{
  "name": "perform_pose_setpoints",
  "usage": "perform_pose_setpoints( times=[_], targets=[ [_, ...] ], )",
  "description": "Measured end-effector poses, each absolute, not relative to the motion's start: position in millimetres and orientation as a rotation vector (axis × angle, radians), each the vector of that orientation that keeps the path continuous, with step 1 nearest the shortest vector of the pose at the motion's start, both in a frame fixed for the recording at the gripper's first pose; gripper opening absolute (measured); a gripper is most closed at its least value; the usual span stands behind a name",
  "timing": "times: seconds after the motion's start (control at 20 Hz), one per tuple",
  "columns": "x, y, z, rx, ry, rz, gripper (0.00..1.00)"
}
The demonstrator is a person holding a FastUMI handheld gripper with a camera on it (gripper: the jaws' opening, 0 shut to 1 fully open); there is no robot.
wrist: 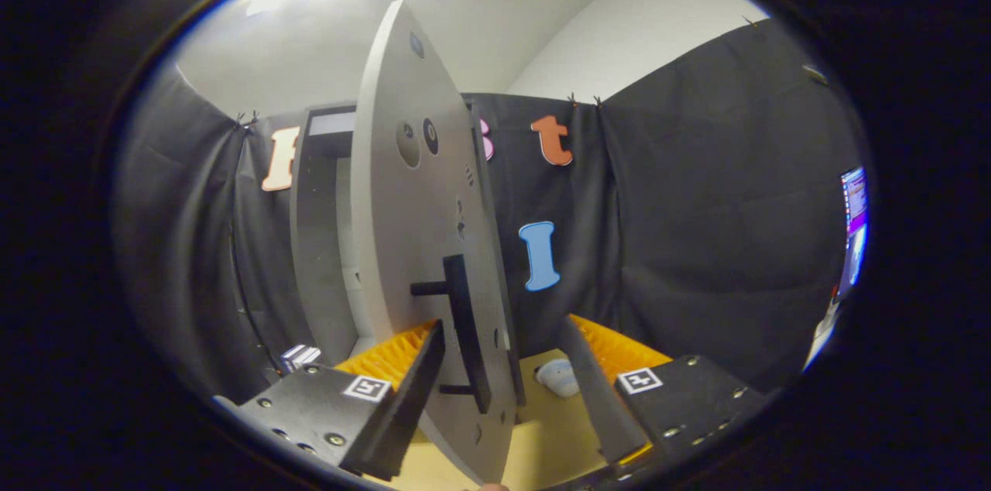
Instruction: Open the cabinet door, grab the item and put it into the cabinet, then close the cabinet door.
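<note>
The grey cabinet (317,243) stands just ahead with its door (410,228) swung out towards me, almost edge-on. The door's black bar handle (464,328) sits between my fingers, close to the left finger (410,398). My gripper (502,332) is open, straddling the door's lower edge, and the right finger (596,390) stands clear of the panel. A small pale rounded item (559,376) lies on the wooden tabletop (542,437), just right of the door and inside the right finger. The cabinet's interior is dark and mostly hidden by the door.
An orange ribbed mat (619,348) lies under the cabinet and shows on both sides of the door. A small striped box (300,355) sits left of the cabinet's base. A lit screen (852,228) glows far right. Black cloth walls close in all round.
</note>
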State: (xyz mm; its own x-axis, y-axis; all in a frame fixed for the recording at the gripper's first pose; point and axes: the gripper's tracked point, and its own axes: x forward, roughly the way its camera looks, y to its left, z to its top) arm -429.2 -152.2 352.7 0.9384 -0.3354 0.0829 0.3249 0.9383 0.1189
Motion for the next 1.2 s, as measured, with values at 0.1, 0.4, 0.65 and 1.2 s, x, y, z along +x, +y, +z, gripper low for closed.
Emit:
perform_pose_setpoints(
  times=[0.1,0.4,0.65,1.2],
  targets=[
    [-418.2,-139.6,351.0,0.106,-0.090,-0.298,0.95],
    [-371.3,-94.4,341.3,0.131,-0.070,-0.184,0.95],
    [-326.6,-55.1,341.6,0.149,-0.091,-0.086,0.96],
    [-266.0,-13.8,335.4,0.177,-0.064,0.020,0.96]
  ],
)
